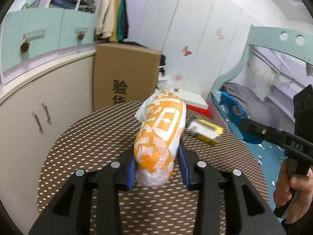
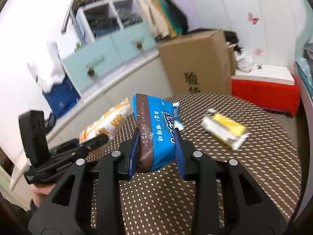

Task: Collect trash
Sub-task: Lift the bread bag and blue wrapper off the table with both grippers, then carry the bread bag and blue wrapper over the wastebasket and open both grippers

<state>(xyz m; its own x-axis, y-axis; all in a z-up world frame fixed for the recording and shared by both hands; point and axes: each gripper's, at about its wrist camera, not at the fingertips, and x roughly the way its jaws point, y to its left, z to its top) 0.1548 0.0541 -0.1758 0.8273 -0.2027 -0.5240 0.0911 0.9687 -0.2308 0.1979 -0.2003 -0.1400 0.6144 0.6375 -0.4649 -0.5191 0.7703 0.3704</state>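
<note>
**Both claws loaded above the round table**

The round table (image 1: 82, 148), covered in a brown dotted cloth, curves away on every side; its far rim runs close to a tall cardboard box (image 1: 125, 74) and a red storage box (image 2: 266, 96). Most of the cloth lies bare. A yellow and white wrapper (image 2: 225, 132) lies alone on it, well apart from both tools.

The left gripper (image 1: 157, 167) has its blue pads pressed on an orange and white plastic bag bundle (image 1: 160, 129), which juts forward over the cloth. The right gripper (image 2: 157, 154) is clamped on a blue snack packet (image 2: 158, 131), held on edge above the table, its pads squeezing both faces.
</note>
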